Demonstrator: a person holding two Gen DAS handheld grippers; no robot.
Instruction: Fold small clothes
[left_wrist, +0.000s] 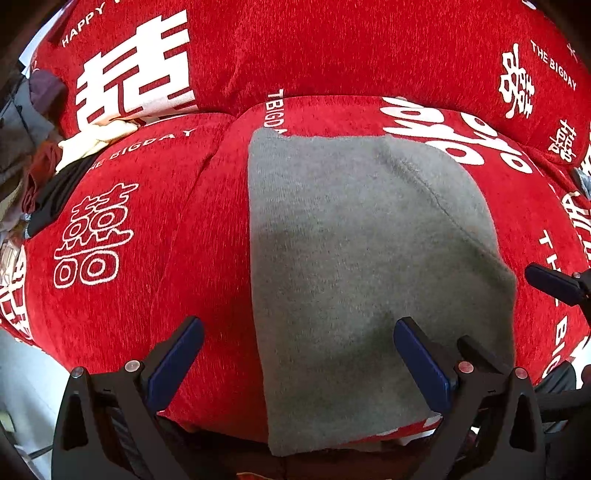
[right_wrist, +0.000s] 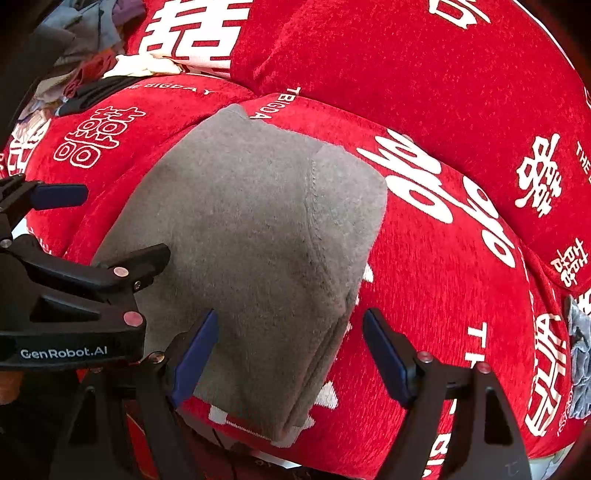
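Both grippers hover with jaws spread wide and nothing between the pads: left gripper (left_wrist: 298, 363) above the near left edge of the grey garment (left_wrist: 369, 266), right gripper (right_wrist: 290, 356) above its near right edge, where stacked layers show. Neither pad visibly presses on the cloth.

Grey garment: folded into a compact, roughly rectangular block, lying flat on the red sofa seat (left_wrist: 147, 258), its near edge at the seat's front lip. A stitched seam (right_wrist: 314, 192) runs across the top layer.

Step in hand (judgement): the folds on this piece appear complete or nearly so, with both tools free of it; what remains is a final fold or a transfer. The next move calls for closing on all layers at the near edge together, so that the stack does not slide apart, or for turning to a fresh item.

Surroundings: a pile of unfolded clothes (right_wrist: 85, 48), cream, black, rust and purple, sits at the far left end of the seat, well apart from the grey block. A crumpled grey-blue piece (right_wrist: 580, 354) lies at the right edge. The red back cushion (left_wrist: 332, 48) with white lettering rises behind. Nothing lies between the grippers and the garment; each gripper is close beside the other, so crossing paths is the main hazard.
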